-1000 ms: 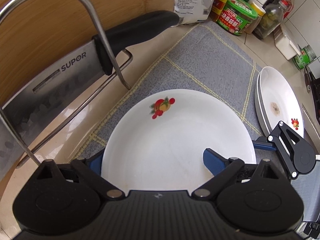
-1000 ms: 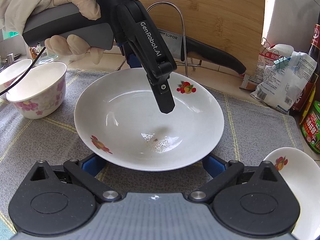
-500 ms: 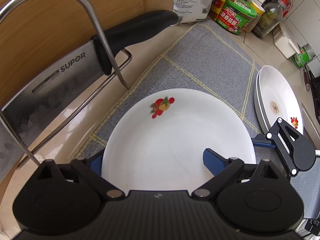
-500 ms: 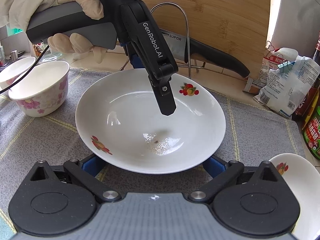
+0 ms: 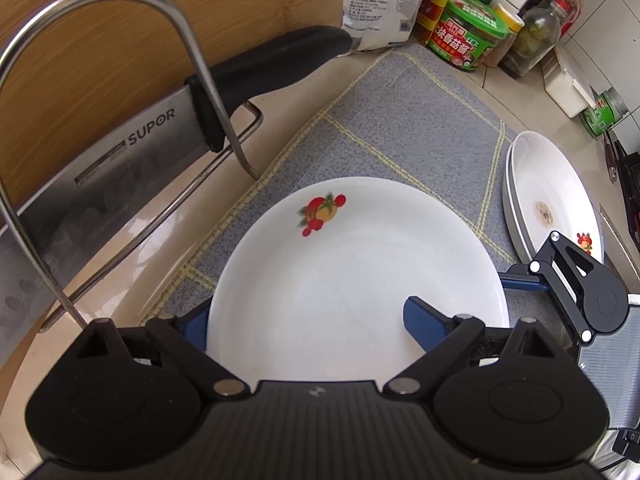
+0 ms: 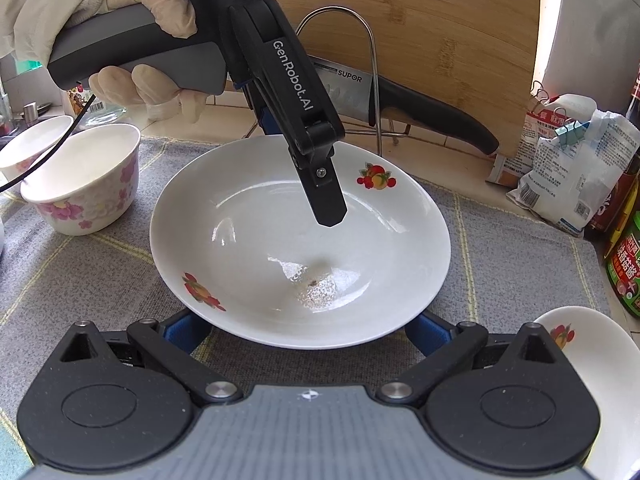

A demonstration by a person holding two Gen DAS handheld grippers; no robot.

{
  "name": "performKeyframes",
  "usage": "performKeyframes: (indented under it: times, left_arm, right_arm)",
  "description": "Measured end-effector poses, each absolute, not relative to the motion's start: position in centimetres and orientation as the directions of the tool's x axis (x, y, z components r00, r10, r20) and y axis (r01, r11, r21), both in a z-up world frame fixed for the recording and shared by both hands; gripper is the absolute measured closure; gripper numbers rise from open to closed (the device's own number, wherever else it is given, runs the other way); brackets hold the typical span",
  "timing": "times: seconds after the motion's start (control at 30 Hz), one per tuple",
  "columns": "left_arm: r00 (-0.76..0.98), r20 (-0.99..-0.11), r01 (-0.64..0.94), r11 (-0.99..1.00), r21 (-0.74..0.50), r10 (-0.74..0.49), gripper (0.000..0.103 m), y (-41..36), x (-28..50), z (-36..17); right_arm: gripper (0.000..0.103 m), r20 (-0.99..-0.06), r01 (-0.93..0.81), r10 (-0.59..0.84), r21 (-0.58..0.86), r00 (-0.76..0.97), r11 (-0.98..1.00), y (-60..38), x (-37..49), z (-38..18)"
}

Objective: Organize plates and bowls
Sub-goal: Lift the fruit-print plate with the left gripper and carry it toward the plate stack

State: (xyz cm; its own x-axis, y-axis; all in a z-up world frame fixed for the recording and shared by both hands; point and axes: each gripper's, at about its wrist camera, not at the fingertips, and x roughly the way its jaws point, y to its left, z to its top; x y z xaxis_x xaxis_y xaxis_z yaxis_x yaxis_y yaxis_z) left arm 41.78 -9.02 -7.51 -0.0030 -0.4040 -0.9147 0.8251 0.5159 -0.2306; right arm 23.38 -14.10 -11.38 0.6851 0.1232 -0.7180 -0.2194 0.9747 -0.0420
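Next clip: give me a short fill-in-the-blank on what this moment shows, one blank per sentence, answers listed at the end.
1. The white plate is printed with small ____ motifs.
2. The cup left of that plate bears pink ____.
3. The knife rests in a wire rack against a ____ board.
4. Off to the right, the stack of plates sits partly on the grey ____.

Missing words: fruit; flowers; wooden; mat

Straddling the rim of a white plate (image 5: 352,280) on grey mat (image 5: 420,132), left gripper (image 5: 308,320) jaws just closing; stacked plates (image 5: 548,192) at right.

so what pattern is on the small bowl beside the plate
Pink flowers on the small white bowl, clearest in the right wrist view.
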Motion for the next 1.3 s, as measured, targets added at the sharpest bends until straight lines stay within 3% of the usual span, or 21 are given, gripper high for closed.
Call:
performKeyframes:
  times: [1.3]
  left_arm:
    - [0.049, -0.899, 0.840, 0.504, -0.198, -0.436, 0.009, -9.0, 36.6, -3.3]
  right_arm:
    - [0.000, -0.669, -0.191, 0.084, -0.087, 0.738, 0.978, -14.5, 18.7, -8.1]
